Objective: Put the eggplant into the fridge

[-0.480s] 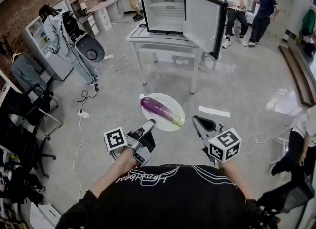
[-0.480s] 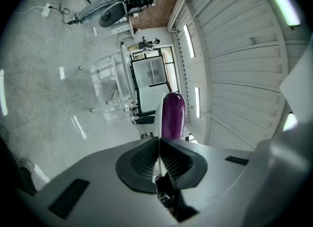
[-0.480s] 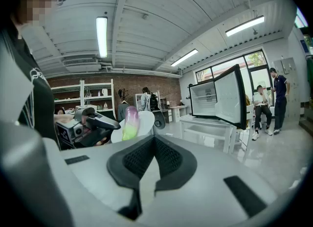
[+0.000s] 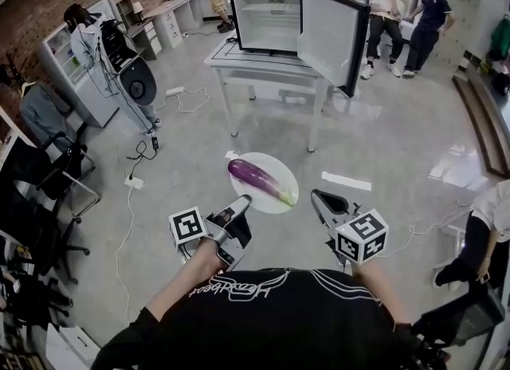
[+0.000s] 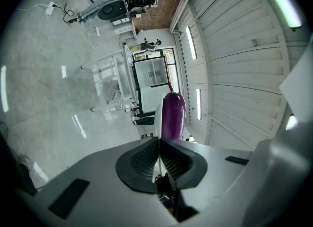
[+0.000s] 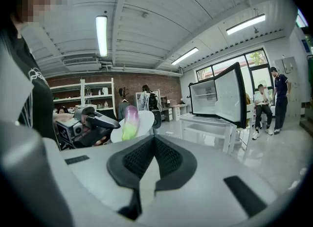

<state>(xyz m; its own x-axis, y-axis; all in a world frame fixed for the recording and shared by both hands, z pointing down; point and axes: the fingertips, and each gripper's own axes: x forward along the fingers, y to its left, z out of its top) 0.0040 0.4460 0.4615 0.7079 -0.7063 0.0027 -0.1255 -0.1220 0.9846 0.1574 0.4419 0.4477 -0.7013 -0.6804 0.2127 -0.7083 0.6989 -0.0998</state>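
A purple eggplant (image 4: 259, 181) with a green stem end lies on a white plate (image 4: 275, 165) held in the air above the floor. My left gripper (image 4: 241, 199) is shut on the plate's near left rim. In the left gripper view the plate runs edge-on into that gripper (image 5: 158, 140), with the eggplant (image 5: 173, 116) just beyond. My right gripper (image 4: 316, 194) is shut and empty, a little right of the plate and apart from it. From the right gripper (image 6: 155, 140) the eggplant (image 6: 131, 121) and plate (image 6: 145, 119) show ahead to the left. The small fridge (image 4: 271, 17) stands open ahead.
The fridge sits on a white table (image 4: 239, 61), its door (image 4: 331, 33) swung out to the right. Several people stand or sit behind it. A machine with cables (image 4: 131, 73) and shelves stand at left, chairs at the near left. A person (image 4: 486, 233) is at right.
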